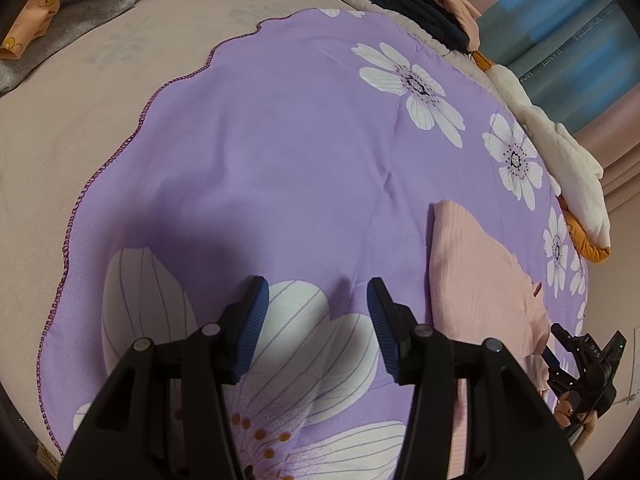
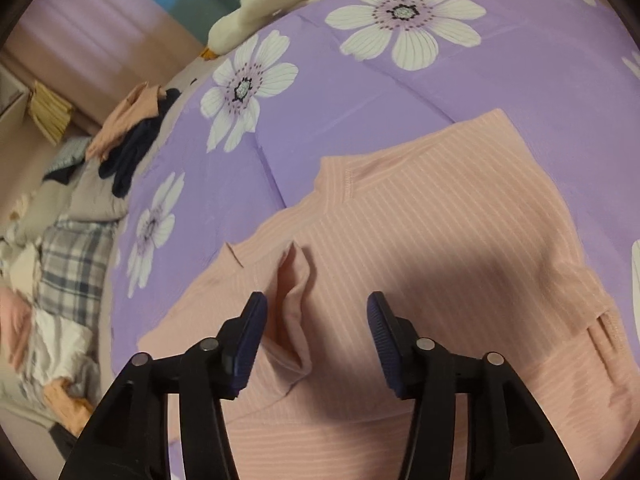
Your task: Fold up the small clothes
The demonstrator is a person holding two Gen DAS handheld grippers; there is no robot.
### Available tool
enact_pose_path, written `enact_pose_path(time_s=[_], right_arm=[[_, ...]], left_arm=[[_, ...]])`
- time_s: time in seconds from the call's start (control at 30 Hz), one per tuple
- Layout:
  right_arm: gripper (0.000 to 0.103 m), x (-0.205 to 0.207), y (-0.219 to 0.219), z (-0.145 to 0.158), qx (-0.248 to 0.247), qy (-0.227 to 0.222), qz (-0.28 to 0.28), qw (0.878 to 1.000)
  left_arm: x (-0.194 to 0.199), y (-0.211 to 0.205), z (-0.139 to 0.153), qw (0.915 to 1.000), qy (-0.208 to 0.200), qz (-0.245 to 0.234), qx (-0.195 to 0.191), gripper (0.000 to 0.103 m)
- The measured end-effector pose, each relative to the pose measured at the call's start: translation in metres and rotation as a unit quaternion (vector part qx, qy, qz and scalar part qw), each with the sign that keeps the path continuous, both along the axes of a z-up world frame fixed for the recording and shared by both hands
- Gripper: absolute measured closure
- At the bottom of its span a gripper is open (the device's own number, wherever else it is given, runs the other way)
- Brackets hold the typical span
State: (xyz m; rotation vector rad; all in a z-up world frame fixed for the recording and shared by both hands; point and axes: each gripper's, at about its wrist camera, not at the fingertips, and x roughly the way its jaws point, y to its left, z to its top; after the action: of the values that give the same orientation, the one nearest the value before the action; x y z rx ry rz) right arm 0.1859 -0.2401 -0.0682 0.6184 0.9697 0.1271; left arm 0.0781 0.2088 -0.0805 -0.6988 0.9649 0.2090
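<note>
Pink ribbed garment (image 1: 480, 272): small striped knit, lying on the purple floral cloth (image 1: 280, 140), right of the left gripper.

Left wrist view. Left gripper (image 1: 316, 320) hovers over a large white flower print, jaws wide, nothing between them. It sits beside the garment, not touching it; judged to be waiting clear so the other hand can work. Cloth is spread flat over the bed (image 1: 80, 100), probably as a smooth folding surface. Right gripper (image 1: 584, 364) shows at the frame's right edge, at the garment's near end. A heap of dark and peach clothes (image 1: 424, 4) lies past the cloth's far edge; a white plush toy (image 1: 560, 152) lies along its right side.

Right wrist view. Right gripper (image 2: 316, 332) is directly above the garment (image 2: 420, 220), jaws wide, empty. A raised pleat (image 2: 294, 296) stands between the blue pads (image 2: 250, 340), likely the next pinch point. Garment looks partly folded, layers overlapping.

Containers: none visible; clothes lie loose in piles on the bed. Plaid fabric (image 2: 72, 264) is at left.
</note>
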Motion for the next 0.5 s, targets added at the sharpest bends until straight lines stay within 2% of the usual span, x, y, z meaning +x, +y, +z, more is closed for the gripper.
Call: enact_pose_path(time_s=[0.1,0.2,0.4,0.43,0.47,0.5], right_arm=[[0.048,-0.003,0.006,0.005,0.007,-0.008,0.014,1.0],[0.038,0.0,0.018,0.009,0.017,-0.022,0.036,0.999],[0.038,0.018,0.042,-0.009,-0.039,0.007,0.06,0.997],[0.04,0.018,0.045,-0.011,-0.049,0.005,0.064,0.997],[0.047,0.016,0.048,-0.012,-0.061,-0.002,0.068,0.996],[0.071,0.016,0.054,-0.012,-0.08,-0.006,0.076,0.994]], left_arm=[[0.001,-0.001,0.0,1.0,-0.001,-0.003,-0.001,0.052],[0.002,-0.003,0.0,1.0,-0.001,-0.005,0.001,0.052],[0.004,-0.006,0.001,0.9999,-0.006,-0.011,-0.001,0.052],[0.004,-0.007,0.001,0.9999,-0.006,-0.013,0.0,0.052],[0.004,-0.007,0.001,0.9999,-0.006,-0.014,0.0,0.052],[0.005,-0.008,0.001,0.9999,-0.006,-0.014,0.0,0.052]])
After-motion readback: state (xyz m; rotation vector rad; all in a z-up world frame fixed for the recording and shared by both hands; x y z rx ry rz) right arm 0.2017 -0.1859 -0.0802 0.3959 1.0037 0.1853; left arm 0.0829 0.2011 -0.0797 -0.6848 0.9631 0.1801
